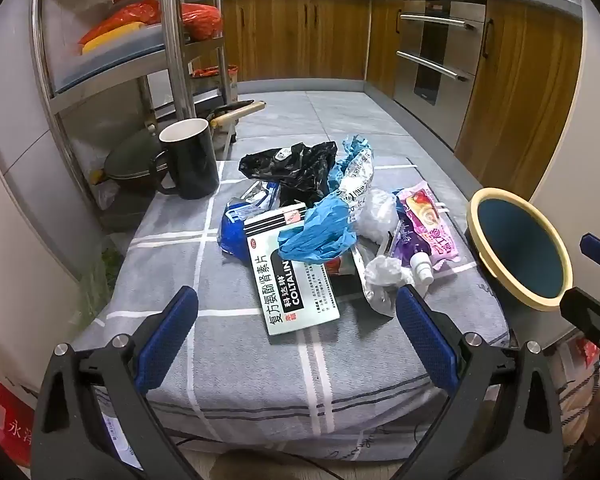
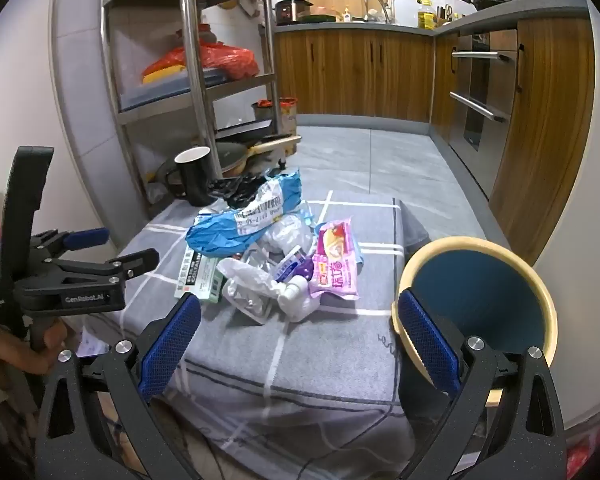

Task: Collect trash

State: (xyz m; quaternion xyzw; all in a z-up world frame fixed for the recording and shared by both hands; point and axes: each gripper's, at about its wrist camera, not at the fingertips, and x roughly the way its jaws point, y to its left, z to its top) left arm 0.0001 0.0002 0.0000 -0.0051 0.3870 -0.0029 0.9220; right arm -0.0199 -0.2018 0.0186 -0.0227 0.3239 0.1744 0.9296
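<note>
Both grippers hang at full spread with nothing between their blue pads: the left gripper (image 1: 296,320) tips down toward the near edge of the pile, and the right gripper (image 2: 300,336) hovers beside it, with the bin at its 3 o'clock. Neither touches anything, which suits a start: each is free to pick.

Kitchen cabinets (image 2: 356,76) with an oven close the room at 12 to 2 o'clock, a steel shelf rack (image 2: 188,60) stands at 10 to 11 o'clock, and grey tiles cover the floor.

On the low table lies a grey checked cloth (image 1: 260,360), which probably keeps litter from sliding. A round bin (image 1: 520,248), blue inside with a cream rim, leans at 3 o'clock just off the cloth's edge, its mouth tilted toward the pile, likely for easy dropping.

The trash is heaped mid-cloth: a black bag (image 1: 300,168) at 12 o'clock, a blue mailer (image 1: 320,228), a medicine box (image 1: 296,280) nearest, a pink snack wrapper (image 1: 428,224) at 2 o'clock, crumpled tissue (image 1: 388,272) and a small white bottle (image 1: 422,266). A black mug (image 1: 190,160) stands apart at 10 o'clock, probably not trash.
</note>
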